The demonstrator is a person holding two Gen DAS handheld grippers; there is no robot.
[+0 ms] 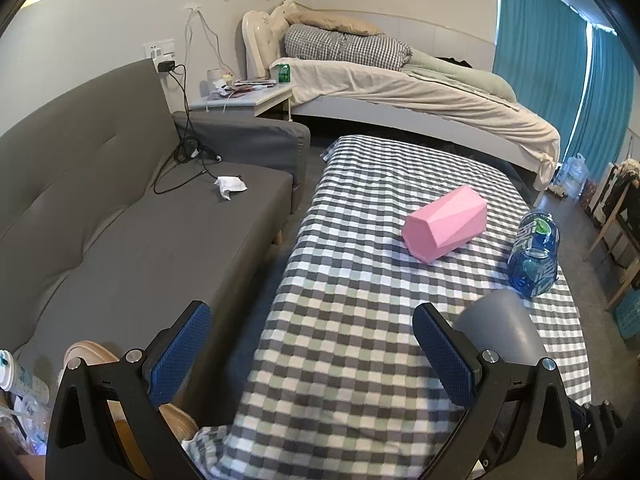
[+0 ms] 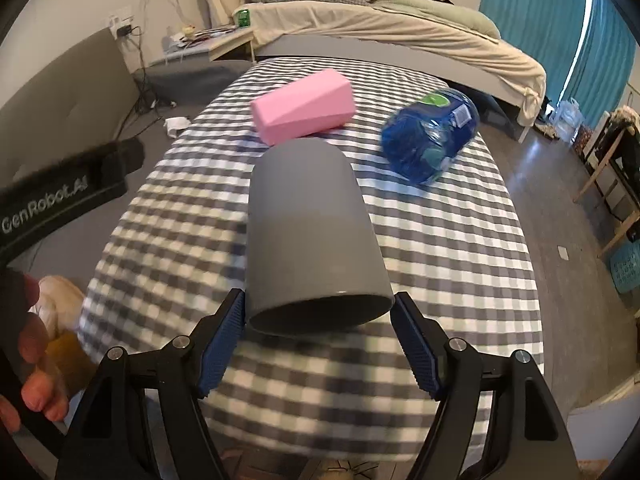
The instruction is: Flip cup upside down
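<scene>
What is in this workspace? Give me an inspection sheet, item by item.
Surface: table under grey-and-white checked cloth.
Job's things: plain grey cup, mouth toward the right wrist camera, held at its rim.
Clutter: pink faceted container on its side; blue plastic bottle lying down.
Grippers: right gripper shut on the cup; left gripper open, holding nothing.
Cables: black charger cable on the grey sofa.
Surroundings: bed, teal curtains.

A home bedroom: bed [image 1: 400,92], grey sofa [image 1: 120,220], bedside table [image 1: 248,98].
</scene>
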